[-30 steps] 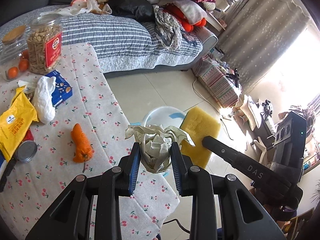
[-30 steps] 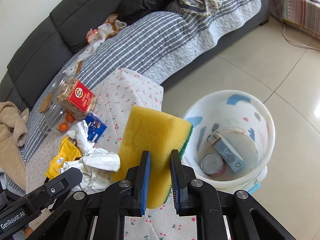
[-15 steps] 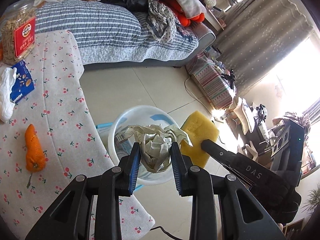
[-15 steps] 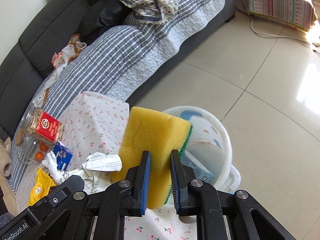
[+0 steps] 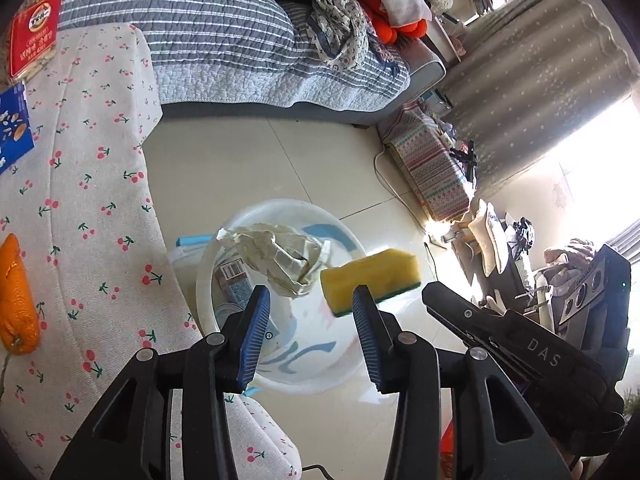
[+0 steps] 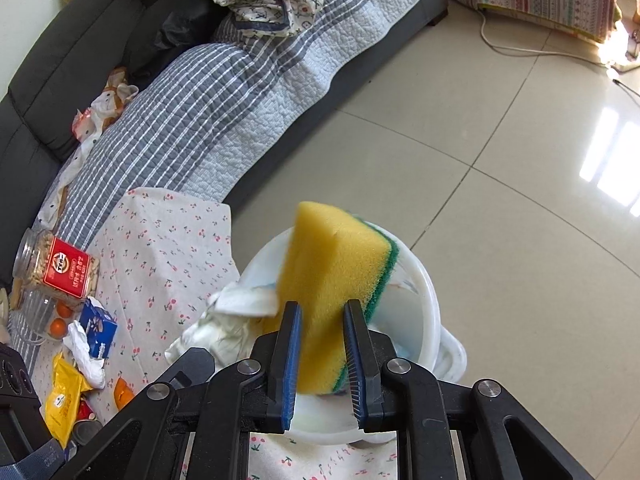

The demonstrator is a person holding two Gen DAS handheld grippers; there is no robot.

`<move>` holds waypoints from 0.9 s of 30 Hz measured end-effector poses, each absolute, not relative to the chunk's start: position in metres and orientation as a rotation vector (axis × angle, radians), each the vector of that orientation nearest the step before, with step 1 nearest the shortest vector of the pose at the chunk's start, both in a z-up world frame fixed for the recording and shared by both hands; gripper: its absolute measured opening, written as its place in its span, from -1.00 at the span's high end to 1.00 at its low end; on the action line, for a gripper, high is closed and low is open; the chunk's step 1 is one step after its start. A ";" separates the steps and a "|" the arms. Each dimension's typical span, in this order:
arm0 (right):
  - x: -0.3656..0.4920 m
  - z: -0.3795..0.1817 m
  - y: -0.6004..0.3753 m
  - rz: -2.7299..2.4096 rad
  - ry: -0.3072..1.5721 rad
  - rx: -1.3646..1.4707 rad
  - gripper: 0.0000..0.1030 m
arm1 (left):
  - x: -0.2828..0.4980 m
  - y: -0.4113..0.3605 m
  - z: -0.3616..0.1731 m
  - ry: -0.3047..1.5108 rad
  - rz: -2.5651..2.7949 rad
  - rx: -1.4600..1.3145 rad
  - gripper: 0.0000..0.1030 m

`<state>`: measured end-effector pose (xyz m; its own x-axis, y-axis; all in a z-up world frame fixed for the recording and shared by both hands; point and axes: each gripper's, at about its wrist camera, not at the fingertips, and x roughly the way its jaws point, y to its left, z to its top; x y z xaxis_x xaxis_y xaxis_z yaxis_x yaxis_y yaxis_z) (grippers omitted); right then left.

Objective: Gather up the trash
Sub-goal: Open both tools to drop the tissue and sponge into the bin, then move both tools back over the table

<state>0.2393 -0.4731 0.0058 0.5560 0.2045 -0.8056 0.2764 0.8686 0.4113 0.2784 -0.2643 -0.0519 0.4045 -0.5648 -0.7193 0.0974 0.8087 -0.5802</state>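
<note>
A white bin (image 5: 304, 376) stands on the floor beside the table; it also shows in the right wrist view (image 6: 420, 312). My left gripper (image 5: 310, 332) is open above it, and the crumpled paper (image 5: 280, 260) is loose beyond its fingers, over the bin mouth. My right gripper (image 6: 320, 364) is open; the yellow and green sponge (image 6: 336, 280) sits tilted between its spread fingers, slightly blurred. The sponge also shows in the left wrist view (image 5: 370, 280). The paper shows left of the sponge in the right wrist view (image 6: 224, 328). A carton (image 5: 236, 284) lies in the bin.
The cherry-print table (image 5: 80, 200) holds an orange peel (image 5: 16, 300), a blue box (image 6: 98, 328), a yellow packet (image 6: 64, 400), white tissue (image 6: 84, 352) and a nut jar (image 6: 56, 268). A striped sofa (image 6: 200, 112) stands behind. Tiled floor (image 6: 500, 160) lies to the right.
Both grippers moved over the bin and opened. The paper has left the left gripper's fingers and the sponge has come loose in the right one.
</note>
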 end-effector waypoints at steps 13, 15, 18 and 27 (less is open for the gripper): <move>0.240 0.007 -0.464 -0.033 0.993 0.525 0.46 | 0.261 -0.230 -0.041 1.124 -0.354 -0.480 0.06; 0.240 0.009 -0.458 -0.021 0.990 0.513 0.42 | 0.257 -0.222 -0.036 1.124 -0.335 -0.466 0.06; 0.242 0.010 -0.447 0.002 0.988 0.492 0.32 | 0.252 -0.205 -0.027 1.122 -0.310 -0.451 0.05; 0.249 0.008 -0.407 0.097 1.015 0.451 0.21 | 0.232 -0.131 -0.009 1.156 -0.190 -0.380 -0.13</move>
<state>0.2486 -0.4069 0.0083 0.5321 0.2842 -0.7976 0.1279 0.9042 0.4075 0.2315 -0.1310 -0.0094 0.3966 -0.3390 -0.8531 -0.0479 0.9204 -0.3880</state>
